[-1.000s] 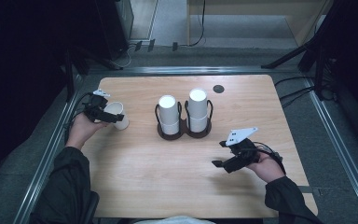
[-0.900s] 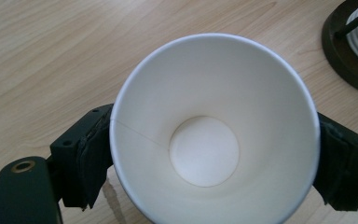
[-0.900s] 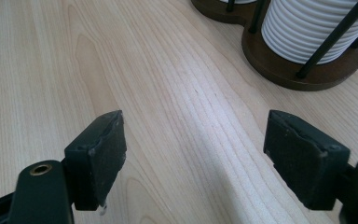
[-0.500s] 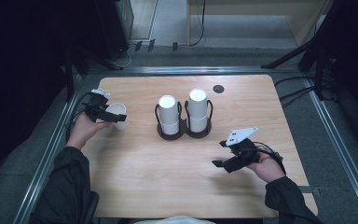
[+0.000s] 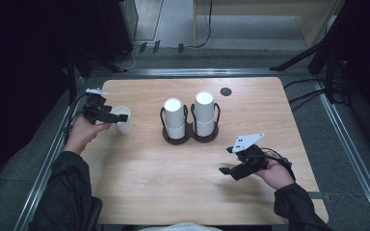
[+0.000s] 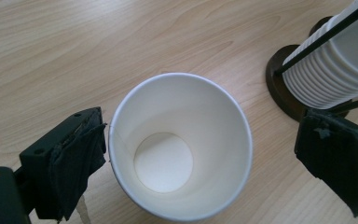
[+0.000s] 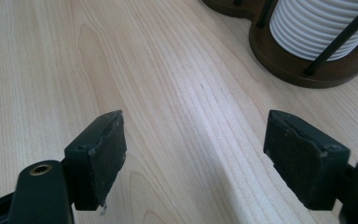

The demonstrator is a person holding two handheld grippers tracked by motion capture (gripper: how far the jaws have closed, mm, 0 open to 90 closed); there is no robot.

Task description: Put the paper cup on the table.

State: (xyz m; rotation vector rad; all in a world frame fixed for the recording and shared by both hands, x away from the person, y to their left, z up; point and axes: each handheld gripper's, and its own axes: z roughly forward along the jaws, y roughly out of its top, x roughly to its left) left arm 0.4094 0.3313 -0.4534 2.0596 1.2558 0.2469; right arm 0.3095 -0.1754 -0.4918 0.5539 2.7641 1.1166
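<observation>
Standing upright w/ mouth up, single paper cup (image 6: 181,147) sits on table (image 5: 139,192) well left of the two-post cup holder (image 5: 191,134), near table's left edge as seen in high view. Straddled by left gripper (image 5: 110,115): jaws set wide, just been opening, one pad at the cup's left rim (touching or a hair off, can't tell), other pad clearly off to the right w/ bare wood between, so no squeeze on it. Cup's long axis vertical, roughly along left gripper view's line of sight, interior and round base visible straight down. Left hand (image 5: 84,134) by far the nearer one; cup already between its jaws. Next move, prob: either close on the rim again or back straight off w/o clipping the wall, since a light empty cup tips easily. Right gripper (image 5: 230,163) parked low, right of and nearer the person than the holder, jaws wide apart, nothing between but wood; stacked cups (image 7: 317,28) in the holder lie ahead of it, up-right in right gripper view.
</observation>
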